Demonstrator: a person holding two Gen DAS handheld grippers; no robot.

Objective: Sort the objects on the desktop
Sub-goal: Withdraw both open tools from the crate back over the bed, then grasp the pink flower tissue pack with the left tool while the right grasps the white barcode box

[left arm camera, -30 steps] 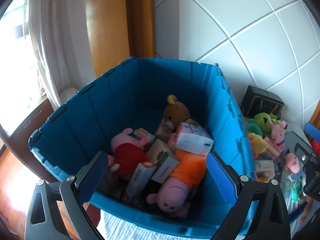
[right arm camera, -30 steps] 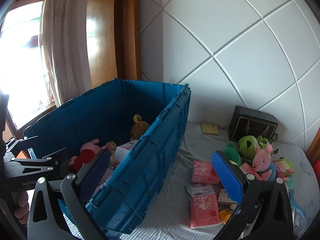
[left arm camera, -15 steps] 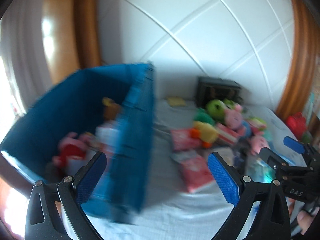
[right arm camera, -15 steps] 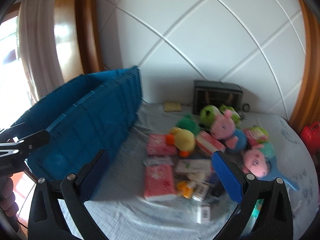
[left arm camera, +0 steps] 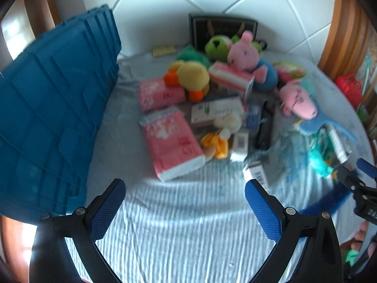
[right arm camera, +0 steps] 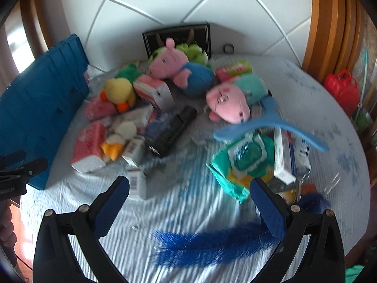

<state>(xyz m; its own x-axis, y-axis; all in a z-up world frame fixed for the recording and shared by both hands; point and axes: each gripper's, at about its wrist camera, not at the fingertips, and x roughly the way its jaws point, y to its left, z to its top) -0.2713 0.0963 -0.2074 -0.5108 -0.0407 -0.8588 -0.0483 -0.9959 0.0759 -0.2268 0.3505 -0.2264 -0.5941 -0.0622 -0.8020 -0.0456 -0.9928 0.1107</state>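
A heap of small things lies on the pale striped cloth (left arm camera: 179,231). It holds a pink tissue pack (left arm camera: 173,141), a yellow duck plush (left arm camera: 190,77), a pink pig plush (left arm camera: 245,52) and a small white box (left arm camera: 256,172). My left gripper (left arm camera: 185,193) hangs open and empty over bare cloth in front of the tissue pack. My right gripper (right arm camera: 189,188) is open and empty too, above the cloth. A green wipes pack (right arm camera: 245,158) sits by its right finger, and a blue feather (right arm camera: 212,245) lies below it. The blue crate (left arm camera: 51,108) stands to the left.
A black box (left arm camera: 223,28) leans on the white tiled wall behind the plush toys. A blue hanger (right arm camera: 271,122), a white tube box (right arm camera: 282,155) and a black case (right arm camera: 172,129) lie in the heap. A red bag (right arm camera: 341,89) sits beyond the table's right edge.
Both views have swung right, from the crate's inside to the heap on the cloth. The left gripper has come away from above the crate. Both grippers stay open.
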